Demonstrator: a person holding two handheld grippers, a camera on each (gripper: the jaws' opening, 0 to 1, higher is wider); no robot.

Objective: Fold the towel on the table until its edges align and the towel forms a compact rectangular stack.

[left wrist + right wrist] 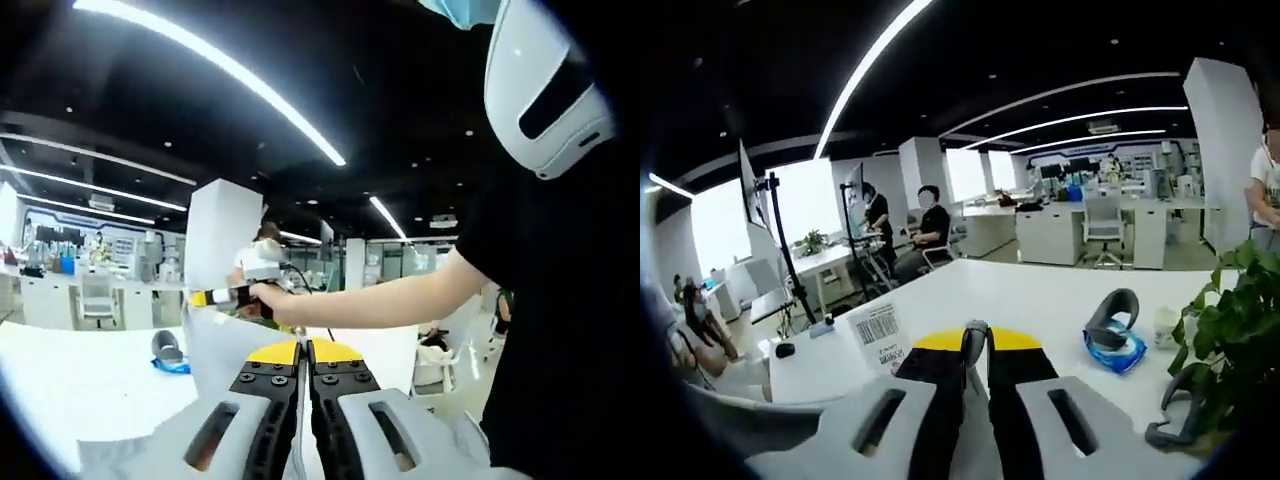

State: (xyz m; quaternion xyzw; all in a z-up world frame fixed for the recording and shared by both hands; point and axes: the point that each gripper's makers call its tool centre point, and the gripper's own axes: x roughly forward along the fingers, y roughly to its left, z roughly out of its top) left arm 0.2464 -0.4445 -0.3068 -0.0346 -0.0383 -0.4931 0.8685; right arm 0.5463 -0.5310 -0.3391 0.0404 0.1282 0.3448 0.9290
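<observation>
White cloth, the towel [215, 245], hung up in the air past my left gripper [303, 352]. My left fingers [272, 352] were pressed almost together, and a thin edge of the towel ran down between them, so they had hold of it. Further out past those tips, my right gripper [235, 295] pinched the towel too, with my hand [272, 298] and bare arm behind it. Down to the left of my left fingers lay the white table [70, 375] with a blue and grey thing [168, 352] on it.

From my right gripper [976, 345] I saw other things. Its yellow-tipped fingers [938, 342] were nearly shut on a grey fold of the towel [974, 352]. Just left of them sat a barcode label [879, 335]. To the right of them lay the blue and grey thing [1114, 335], and further right a leafy green plant [1230, 325]. Far beyond the fingertips, people [925, 228] sat at desks.
</observation>
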